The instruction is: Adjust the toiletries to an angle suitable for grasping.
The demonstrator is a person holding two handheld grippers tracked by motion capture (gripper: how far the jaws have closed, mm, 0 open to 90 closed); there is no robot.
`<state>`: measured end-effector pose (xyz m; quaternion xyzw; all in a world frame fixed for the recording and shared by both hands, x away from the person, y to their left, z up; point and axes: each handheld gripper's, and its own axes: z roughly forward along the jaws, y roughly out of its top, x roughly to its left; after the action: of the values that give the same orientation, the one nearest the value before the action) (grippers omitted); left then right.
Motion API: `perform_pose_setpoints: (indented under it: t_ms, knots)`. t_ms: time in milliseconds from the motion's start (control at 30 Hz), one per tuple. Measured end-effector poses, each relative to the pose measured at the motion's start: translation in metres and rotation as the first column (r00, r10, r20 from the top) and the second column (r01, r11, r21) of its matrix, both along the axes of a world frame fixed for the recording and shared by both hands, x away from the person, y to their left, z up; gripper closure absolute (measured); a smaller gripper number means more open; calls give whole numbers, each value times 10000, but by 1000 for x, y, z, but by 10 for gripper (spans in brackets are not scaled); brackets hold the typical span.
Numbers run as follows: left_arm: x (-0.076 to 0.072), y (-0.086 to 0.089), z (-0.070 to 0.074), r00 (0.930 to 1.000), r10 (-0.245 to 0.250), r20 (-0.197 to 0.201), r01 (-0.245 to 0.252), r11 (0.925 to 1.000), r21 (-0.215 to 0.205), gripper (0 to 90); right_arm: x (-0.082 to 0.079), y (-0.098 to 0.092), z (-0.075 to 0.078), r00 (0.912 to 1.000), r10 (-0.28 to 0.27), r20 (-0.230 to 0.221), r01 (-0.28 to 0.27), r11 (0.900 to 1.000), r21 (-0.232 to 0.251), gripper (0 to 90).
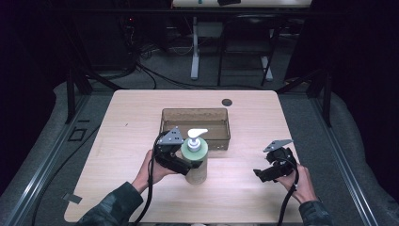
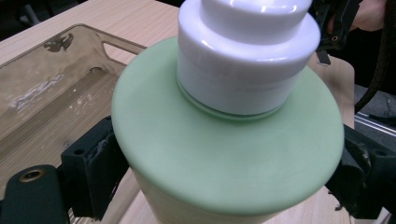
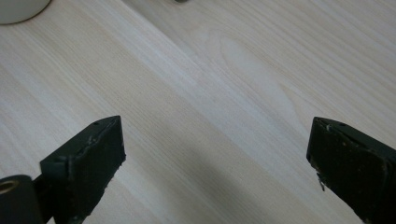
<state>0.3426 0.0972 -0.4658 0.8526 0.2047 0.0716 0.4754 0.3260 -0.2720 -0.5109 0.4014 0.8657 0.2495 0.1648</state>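
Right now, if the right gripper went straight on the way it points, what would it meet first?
Most likely the bare table: the right gripper is open and angled down at the wood between its jaws. The pump bottle lies farther along, held by the left gripper; depth is uncertain.

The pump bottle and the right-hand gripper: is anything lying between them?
Nothing: in the high view, bare wooden table separates the pump bottle from the right gripper.
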Motion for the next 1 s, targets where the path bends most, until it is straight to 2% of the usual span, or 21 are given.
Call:
perform_pose_setpoints:
  t_ms: [233, 600, 800, 1000]
  knots:
    - [3, 16, 2, 9997, 228, 78, -229, 9995, 204, 119, 3, 1, -1, 10000, 53, -14, -54, 10000, -76, 36]
    - [5, 35, 3, 9978, 659, 38, -660, 9974, 288, 119, 5, 1, -3, 10000, 21, -69, -22, 9997, -230, 27]
    - [5, 45, 5, 9967, 813, -34, -811, 9957, 455, 119, 4, 0, -3, 9999, -88, -97, 86, 9998, -195, 25]
    - [8, 48, 5, 9963, 860, -37, -858, 9953, 451, 119, 0, -4, -1, 9998, -208, -72, 206, 9994, -265, 25]
